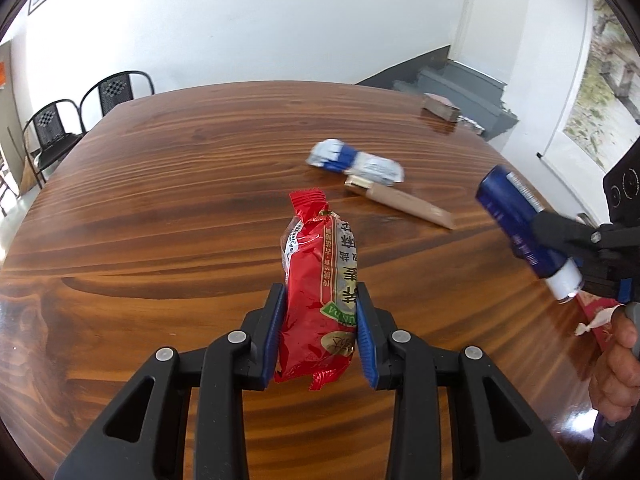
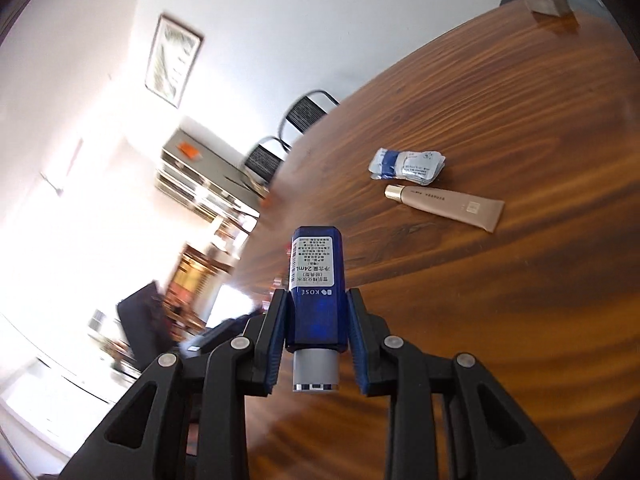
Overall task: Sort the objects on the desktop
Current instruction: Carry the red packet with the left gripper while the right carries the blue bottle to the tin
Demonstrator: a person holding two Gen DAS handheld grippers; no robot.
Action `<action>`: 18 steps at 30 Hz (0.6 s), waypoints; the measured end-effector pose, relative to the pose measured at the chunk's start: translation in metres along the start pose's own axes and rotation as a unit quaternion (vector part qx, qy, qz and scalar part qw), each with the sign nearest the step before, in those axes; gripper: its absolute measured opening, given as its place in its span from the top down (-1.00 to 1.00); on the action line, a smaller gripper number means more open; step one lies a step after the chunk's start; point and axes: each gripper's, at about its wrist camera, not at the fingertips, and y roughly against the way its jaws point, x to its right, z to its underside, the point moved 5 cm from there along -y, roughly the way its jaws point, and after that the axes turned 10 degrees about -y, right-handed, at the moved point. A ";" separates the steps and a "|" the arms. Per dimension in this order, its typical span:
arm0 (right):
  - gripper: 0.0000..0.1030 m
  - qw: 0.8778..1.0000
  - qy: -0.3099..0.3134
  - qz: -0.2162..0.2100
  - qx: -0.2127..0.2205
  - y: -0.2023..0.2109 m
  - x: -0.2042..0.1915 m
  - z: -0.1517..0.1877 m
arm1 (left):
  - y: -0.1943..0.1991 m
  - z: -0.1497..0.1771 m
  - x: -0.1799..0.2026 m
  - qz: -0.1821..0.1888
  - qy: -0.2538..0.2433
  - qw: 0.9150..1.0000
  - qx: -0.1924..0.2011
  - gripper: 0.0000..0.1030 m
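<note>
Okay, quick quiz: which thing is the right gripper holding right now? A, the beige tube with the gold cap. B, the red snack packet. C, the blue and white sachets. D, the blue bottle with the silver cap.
D: the right gripper is clamped on the blue bottle, held clear of the table.
</note>
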 end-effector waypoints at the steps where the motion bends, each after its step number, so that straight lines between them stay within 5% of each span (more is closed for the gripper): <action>1: 0.38 1.000 -0.006 -0.011 0.003 0.009 0.001 -0.002 | 0.001 -0.001 0.005 0.003 -0.002 1.000 0.001 0.31; 5: 0.38 0.999 -0.012 -0.028 0.042 0.047 -0.002 -0.002 | 0.005 -0.006 0.031 0.016 -0.019 1.000 0.007 0.31; 11: 0.38 0.984 0.039 0.075 0.154 0.116 0.002 0.005 | 0.007 -0.016 0.077 0.044 -0.048 0.998 0.010 0.31; 18: 0.38 0.940 0.032 0.190 0.282 0.199 0.030 0.015 | -0.007 -0.025 0.140 0.074 -0.095 0.993 -0.003 0.31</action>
